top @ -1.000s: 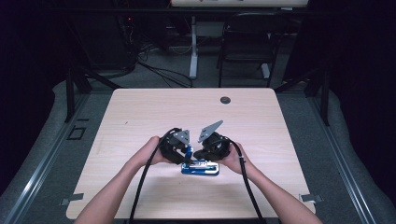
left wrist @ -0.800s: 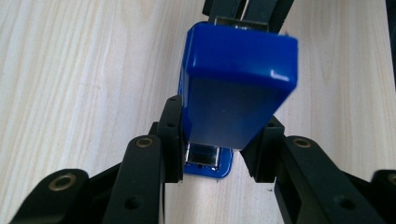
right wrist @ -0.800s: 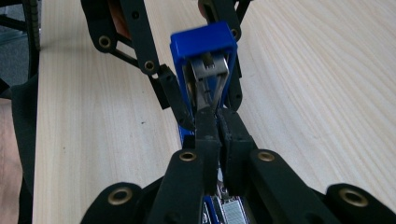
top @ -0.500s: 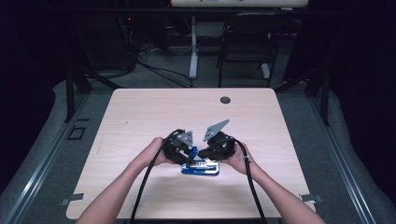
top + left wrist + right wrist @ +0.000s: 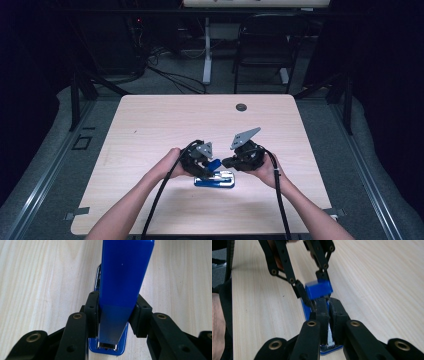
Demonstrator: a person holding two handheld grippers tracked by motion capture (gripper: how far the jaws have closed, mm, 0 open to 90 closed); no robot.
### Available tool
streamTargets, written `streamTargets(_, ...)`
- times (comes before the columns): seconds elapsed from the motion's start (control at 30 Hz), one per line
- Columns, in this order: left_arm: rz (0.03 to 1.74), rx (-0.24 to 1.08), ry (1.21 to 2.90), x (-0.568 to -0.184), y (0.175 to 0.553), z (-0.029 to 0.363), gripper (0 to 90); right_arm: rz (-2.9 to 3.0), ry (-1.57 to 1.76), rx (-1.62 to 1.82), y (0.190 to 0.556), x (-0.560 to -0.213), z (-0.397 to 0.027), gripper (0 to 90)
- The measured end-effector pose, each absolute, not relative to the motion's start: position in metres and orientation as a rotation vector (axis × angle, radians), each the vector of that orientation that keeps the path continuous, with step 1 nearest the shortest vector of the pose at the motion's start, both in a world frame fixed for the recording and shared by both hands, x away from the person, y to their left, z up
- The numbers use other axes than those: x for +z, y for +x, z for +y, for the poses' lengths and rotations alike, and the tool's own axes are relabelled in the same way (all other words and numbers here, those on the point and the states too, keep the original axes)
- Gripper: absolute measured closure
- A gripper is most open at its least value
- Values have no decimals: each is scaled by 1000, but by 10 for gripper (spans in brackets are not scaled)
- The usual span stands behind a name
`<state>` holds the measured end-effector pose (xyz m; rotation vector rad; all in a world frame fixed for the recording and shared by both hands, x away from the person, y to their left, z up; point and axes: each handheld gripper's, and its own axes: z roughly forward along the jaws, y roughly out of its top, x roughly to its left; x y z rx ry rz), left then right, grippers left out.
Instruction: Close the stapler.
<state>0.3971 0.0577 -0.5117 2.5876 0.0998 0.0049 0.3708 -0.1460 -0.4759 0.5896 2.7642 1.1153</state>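
A blue stapler [image 5: 215, 181] lies on the wooden table [image 5: 150, 125] near its front middle, with its top cover swung up. My left gripper [image 5: 206, 167] is shut on that blue cover [image 5: 123, 277], one pad on each side of it. In the right gripper view the left gripper [image 5: 313, 287] holds the cover [image 5: 318, 289] tilted above the blue base [image 5: 306, 310]. My right gripper [image 5: 329, 307] comes in from the other end, its jaws pressed together on the silver staple rail [image 5: 329, 336]. In the high view the right gripper [image 5: 229, 162] sits just above the stapler.
A small dark round grommet [image 5: 241, 107] is set in the table near its far edge. A chair [image 5: 265, 45] and cables stand on the floor beyond the table. Bare tabletop [image 5: 310, 150] surrounds both hands.
Both hands and the stapler have drifted slightly to the right. The cover stays raised in the left gripper, and the right gripper has settled lower onto the stapler.
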Motion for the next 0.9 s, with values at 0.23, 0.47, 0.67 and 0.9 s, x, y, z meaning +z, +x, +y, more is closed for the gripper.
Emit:
streamTargets(0.23,81,18,2616,-517,397,47,644,2754,583,1143,369,-470,-145,867)
streamTargets(0.47,90,20,2625,-519,396,44,636,2775,589,1126,371,-475,-141,871)
streamTargets(0.67,141,2,2631,-521,399,48,567,2827,622,1023,374,-485,-141,872)
streamTargets(0.9,228,5,2589,-517,401,64,396,2880,693,947,383,-507,-147,873)
